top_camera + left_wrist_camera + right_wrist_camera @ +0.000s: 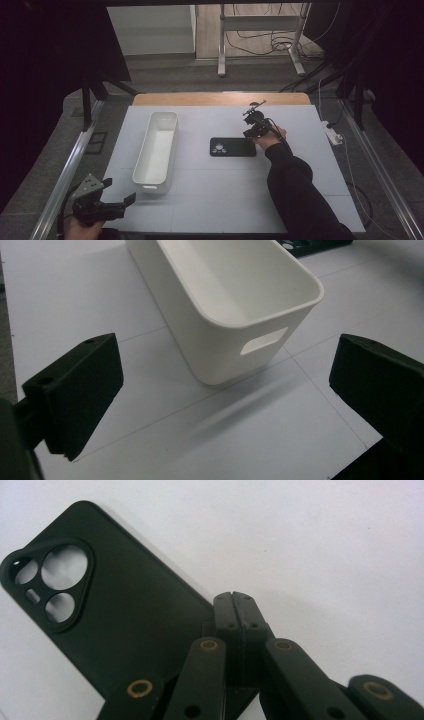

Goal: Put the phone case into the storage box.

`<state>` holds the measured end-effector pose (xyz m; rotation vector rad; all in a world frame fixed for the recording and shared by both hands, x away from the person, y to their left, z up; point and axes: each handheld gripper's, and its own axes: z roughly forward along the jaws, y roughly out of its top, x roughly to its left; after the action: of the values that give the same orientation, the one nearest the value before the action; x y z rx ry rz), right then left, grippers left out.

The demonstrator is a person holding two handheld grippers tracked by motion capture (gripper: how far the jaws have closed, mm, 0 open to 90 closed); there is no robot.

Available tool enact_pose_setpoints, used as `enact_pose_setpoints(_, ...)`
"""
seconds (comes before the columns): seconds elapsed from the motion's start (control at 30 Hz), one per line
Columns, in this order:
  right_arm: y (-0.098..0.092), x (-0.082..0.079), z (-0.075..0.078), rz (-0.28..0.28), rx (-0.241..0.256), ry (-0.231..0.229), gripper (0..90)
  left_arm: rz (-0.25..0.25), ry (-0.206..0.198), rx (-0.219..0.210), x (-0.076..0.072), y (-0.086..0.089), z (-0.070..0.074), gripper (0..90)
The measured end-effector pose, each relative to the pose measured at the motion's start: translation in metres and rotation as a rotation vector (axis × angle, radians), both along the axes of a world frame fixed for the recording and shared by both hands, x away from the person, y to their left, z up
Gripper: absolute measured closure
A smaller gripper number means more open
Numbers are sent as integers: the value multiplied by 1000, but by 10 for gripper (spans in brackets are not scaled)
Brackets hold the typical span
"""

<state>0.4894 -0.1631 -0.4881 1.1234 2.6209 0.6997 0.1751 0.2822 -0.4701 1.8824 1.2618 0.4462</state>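
A black phone case lies flat on the white table, camera cut-outs toward the bin. In the right gripper view the phone case runs under my jaws. My right gripper sits at the case's right end; the right gripper has its jaws pressed together at the case's corner edge, apparently pinching the rim. My left gripper hovers at the table's near left corner; the left gripper is wide open with nothing between its jaws, facing the near end of a white bin.
The long white bin stands lengthwise left of centre, nothing in it, with a handle slot in its near end. A wooden strip edges the table's far side. A power strip lies off the right edge.
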Motion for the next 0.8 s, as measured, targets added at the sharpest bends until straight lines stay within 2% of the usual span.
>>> enact_pose_setpoints(0.33,-2,9,-5,-15,-9,4,893,1,0,0,0,0,0,17)
enact_pose_setpoints(0.8,-2,12,-12,-17,-31,12,893,1,1,2,0,0,0,19)
